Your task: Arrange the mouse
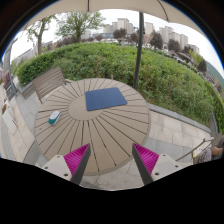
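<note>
A round slatted wooden table stands ahead of my gripper. A dark blue mouse pad lies on its far middle part. A small white and teal mouse sits near the table's left edge, apart from the pad. My fingers are spread wide with nothing between them, the magenta pads facing each other over the table's near rim and the paving below it.
A wooden bench or chair stands to the left of the table. A dark pole rises behind the table. Green hedges lie beyond, with stone paving around the table. A hand shows at the right.
</note>
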